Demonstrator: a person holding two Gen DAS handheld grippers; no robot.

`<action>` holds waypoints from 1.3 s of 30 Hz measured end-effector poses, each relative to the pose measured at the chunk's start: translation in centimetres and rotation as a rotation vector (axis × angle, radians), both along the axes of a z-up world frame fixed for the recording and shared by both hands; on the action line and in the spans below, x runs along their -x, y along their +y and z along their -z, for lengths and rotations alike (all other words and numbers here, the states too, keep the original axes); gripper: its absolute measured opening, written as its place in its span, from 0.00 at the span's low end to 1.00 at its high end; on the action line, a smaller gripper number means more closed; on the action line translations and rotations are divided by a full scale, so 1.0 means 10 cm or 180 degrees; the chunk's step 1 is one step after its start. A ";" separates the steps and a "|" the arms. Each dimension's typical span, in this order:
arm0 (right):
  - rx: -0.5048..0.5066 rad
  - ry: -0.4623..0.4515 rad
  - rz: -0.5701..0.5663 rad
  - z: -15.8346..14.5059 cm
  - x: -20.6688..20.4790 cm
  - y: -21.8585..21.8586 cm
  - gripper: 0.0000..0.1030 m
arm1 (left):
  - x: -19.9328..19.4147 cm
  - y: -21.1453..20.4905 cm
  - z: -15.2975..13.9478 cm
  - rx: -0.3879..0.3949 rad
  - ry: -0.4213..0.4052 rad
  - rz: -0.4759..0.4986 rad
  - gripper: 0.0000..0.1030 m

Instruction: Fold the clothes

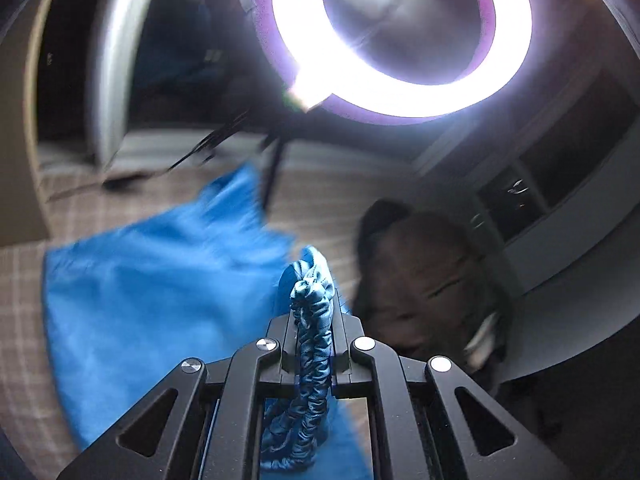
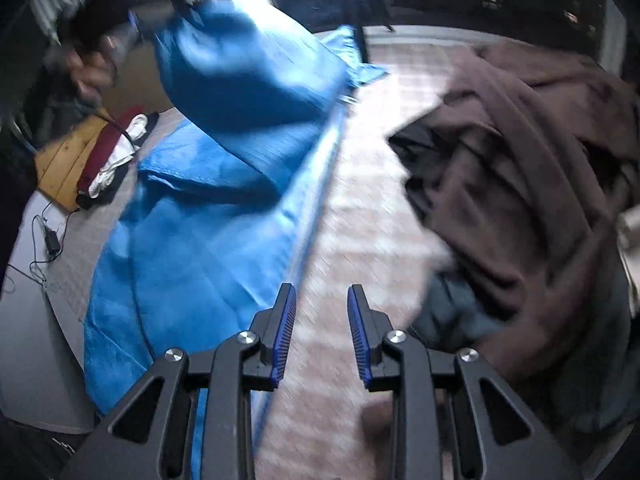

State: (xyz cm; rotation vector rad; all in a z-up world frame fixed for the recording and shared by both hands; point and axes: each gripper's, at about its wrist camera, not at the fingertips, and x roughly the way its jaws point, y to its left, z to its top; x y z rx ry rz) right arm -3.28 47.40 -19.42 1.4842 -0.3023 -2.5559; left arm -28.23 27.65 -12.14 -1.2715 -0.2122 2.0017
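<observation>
Jaws of the left gripper (image 1: pixel 312 320) are clamping a gathered edge of the blue garment (image 2: pixel 200 240); the right gripper (image 2: pixel 322 332) is hanging apart and empty. A fold is probably being carried across frame centre; next, lay it flat.

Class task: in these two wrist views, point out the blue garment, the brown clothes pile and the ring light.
blue garment (image 2: pixel 192 248): right wrist view, flat spread part.
brown clothes pile (image 2: pixel 520 184): right wrist view, top folds.
ring light (image 1: pixel 504 60): left wrist view, glowing right rim.
</observation>
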 end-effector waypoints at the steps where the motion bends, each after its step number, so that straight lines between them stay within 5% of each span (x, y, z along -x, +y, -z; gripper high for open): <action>1: 0.0010 0.0018 -0.0036 -0.01 0.07 -0.05 0.26 | 0.04 -0.09 0.13 0.0089 -0.0023 -0.0046 0.07; 9: -0.0002 0.0093 -0.0360 0.06 0.75 -0.51 0.33 | 0.18 -0.62 0.87 0.0480 -0.0318 -0.0355 0.07; 12: -0.0235 0.0044 -0.0353 0.19 0.98 -0.63 0.33 | 0.14 -0.73 0.99 0.0482 -0.0429 -0.0427 0.07; 14: -0.0401 0.0030 -0.0265 0.25 1.08 -0.64 0.34 | 0.15 -0.77 1.00 0.0401 -0.0419 -0.0442 0.07; 17: -0.0364 0.0002 -0.0204 0.33 1.17 -0.62 0.49 | 0.20 -0.80 1.00 0.0351 -0.0404 -0.0453 0.07; 25: 0.0380 -0.0034 -0.0025 0.32 1.58 -0.32 0.49 | 0.22 -0.79 1.13 0.0425 -0.0446 -0.0405 0.07; 31: 0.0251 -0.0166 -0.0139 0.40 1.85 -0.31 0.49 | 0.24 -0.80 1.20 0.0489 -0.0462 -0.0446 0.07; 39: 0.0284 -0.0131 -0.0342 0.36 1.73 -0.43 0.49 | 0.24 -0.78 1.21 0.0584 -0.0441 -0.0441 0.07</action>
